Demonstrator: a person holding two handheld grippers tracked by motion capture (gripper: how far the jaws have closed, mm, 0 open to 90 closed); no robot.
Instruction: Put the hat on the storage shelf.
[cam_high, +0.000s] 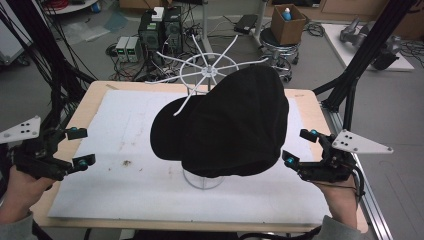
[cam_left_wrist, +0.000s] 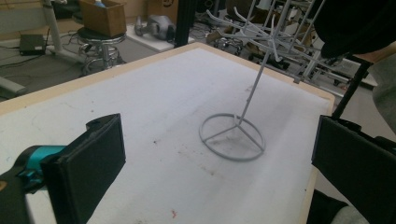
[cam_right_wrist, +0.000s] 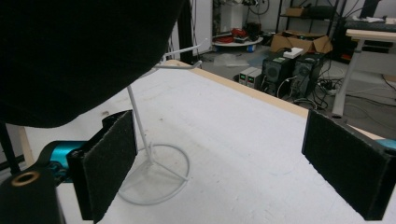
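A black cap (cam_high: 225, 122) hangs on a white wire rack (cam_high: 207, 67) whose ring base (cam_high: 202, 181) stands on the white mat (cam_high: 125, 190). The rack's base (cam_left_wrist: 232, 136) and thin pole show in the left gripper view, and its base (cam_right_wrist: 156, 179) shows under the cap (cam_right_wrist: 70, 51) in the right gripper view. My left gripper (cam_high: 80, 147) is held open at the table's left edge, well apart from the cap. My right gripper (cam_high: 299, 147) is open just right of the cap, with nothing between its jaws.
The wooden table (cam_high: 310, 102) carries the mat, with a few small stains (cam_high: 126, 163) left of the rack. Behind the table stand computers (cam_high: 160, 30), a stool with a cardboard box (cam_high: 287, 22) and black frame posts (cam_high: 360, 60).
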